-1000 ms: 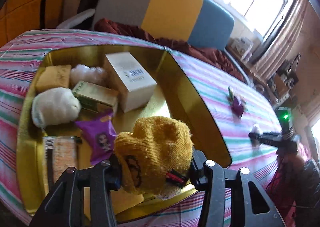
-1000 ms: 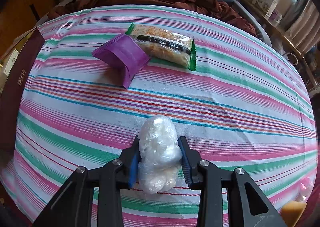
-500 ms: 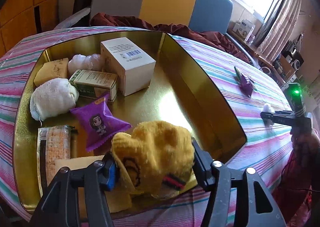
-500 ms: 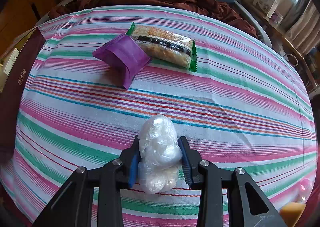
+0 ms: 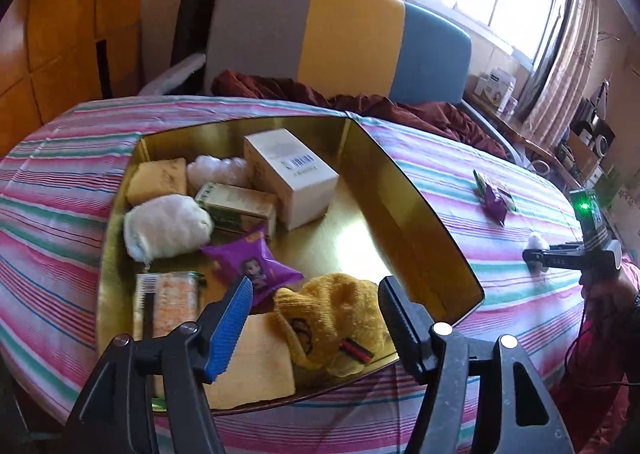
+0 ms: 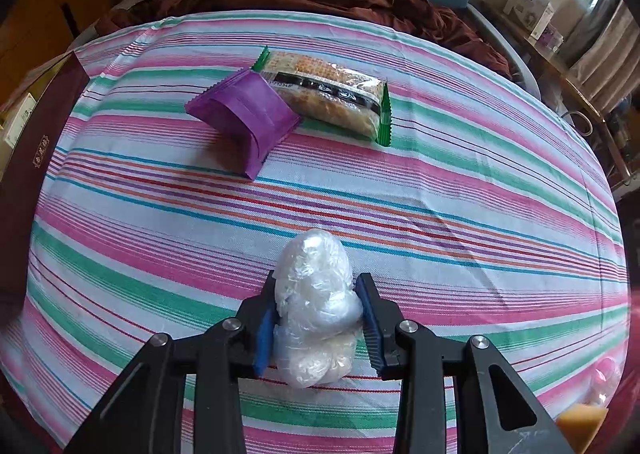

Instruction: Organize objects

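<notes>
Gripping a plastic-wrapped bundle (image 6: 316,306), right gripper (image 6: 318,318) pads pinch both sides.

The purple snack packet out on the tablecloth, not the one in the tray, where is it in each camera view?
Left wrist view: purple packet far right on the striped cloth, beyond the gold tray, small.
Right wrist view: purple packet upper left of centre, touching the biscuit pack.
Shared landmark: the biscuit pack's green end beside it.

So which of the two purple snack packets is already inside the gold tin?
The purple packet with the cartoon girl, lying in the gold tin. The plain purple packet lies on the striped tablecloth.
</notes>
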### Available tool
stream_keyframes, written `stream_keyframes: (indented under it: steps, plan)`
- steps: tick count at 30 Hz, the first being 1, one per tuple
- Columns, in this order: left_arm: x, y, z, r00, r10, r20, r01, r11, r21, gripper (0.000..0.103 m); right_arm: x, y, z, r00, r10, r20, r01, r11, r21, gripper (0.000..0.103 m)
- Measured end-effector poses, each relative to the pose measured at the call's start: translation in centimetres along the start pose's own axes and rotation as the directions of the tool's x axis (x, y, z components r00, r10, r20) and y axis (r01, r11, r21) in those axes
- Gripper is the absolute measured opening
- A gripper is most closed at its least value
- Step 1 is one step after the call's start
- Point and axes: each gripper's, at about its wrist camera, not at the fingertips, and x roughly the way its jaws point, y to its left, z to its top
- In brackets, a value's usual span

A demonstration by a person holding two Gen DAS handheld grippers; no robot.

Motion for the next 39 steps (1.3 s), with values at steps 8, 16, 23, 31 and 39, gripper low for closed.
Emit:
stream_keyframes:
  steps: [8, 16, 23, 31, 39]
  plan:
    - [-1.7, 2.8, -0.7, 1.000, 0.019, 0.024, -0.018, 0.998, -0.052, 0.066, -0.8, 0.0, -0.4, 1.000, -0.004, -0.005, 0.004, 0.999, 0.041, 0.035]
    - [-2.8, 5.2, -1.5, 0.998, 0.047, 0.047, -0.042, 0.994, -0.101, 0.066, -7.4, 6.3, 1.5, 0.985, 0.116, 0.130, -0.113, 0.993, -0.025, 0.035]
    - [-3.6, 6.0, -1.4, 0.996, 0.042, 0.080, -0.032, 0.992, -0.122, 0.066, -12.3, 20.0, 3.7, 0.916, 0.352, 0.193, -0.311, 0.926, -0.216, 0.036]
    - [-3.2, 7.0, -1.8, 0.997, 0.036, 0.063, -0.026, 0.988, -0.155, 0.066, -6.5, 31.0, 5.4, 0.914, 0.400, 0.069, -0.371, 0.893, -0.254, 0.038]
    - [-2.5, 7.5, -2.0, 0.998, 0.046, 0.051, -0.037, 0.985, -0.168, 0.066, -3.5, 33.1, 4.3, 0.903, 0.429, -0.006, -0.418, 0.875, -0.243, 0.057]
